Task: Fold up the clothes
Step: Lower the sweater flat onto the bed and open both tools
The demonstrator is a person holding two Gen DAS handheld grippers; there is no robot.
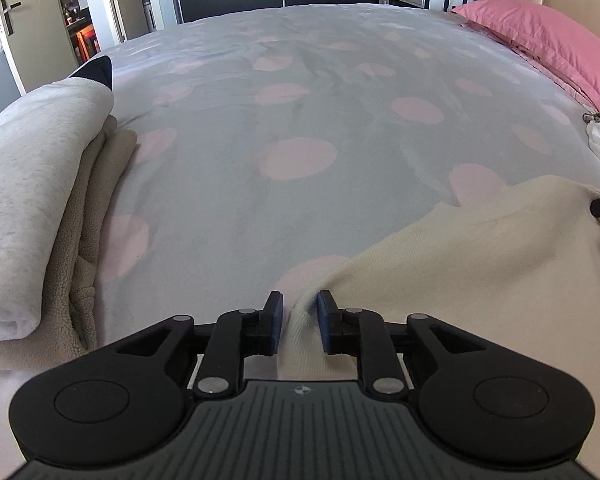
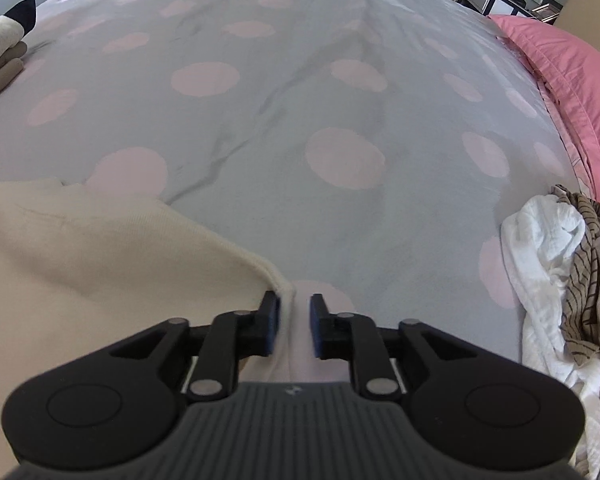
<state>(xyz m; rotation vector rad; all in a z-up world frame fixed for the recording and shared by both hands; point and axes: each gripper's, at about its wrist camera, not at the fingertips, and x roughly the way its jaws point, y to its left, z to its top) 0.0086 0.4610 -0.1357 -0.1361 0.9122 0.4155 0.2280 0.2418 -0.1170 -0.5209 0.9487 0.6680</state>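
A: Left gripper (image 1: 299,300) — jaws apart, a ridge of the cream sweater (image 1: 480,264) loose between them, not pinched.

B: Right gripper (image 2: 295,303) likewise parted at the other corner. Sweater lies flat on the spotted duvet (image 2: 260,128), likely spread for folding. Folded stack (image 1: 32,200) waits left.

Soft daylight, fisheye edges, slight blur
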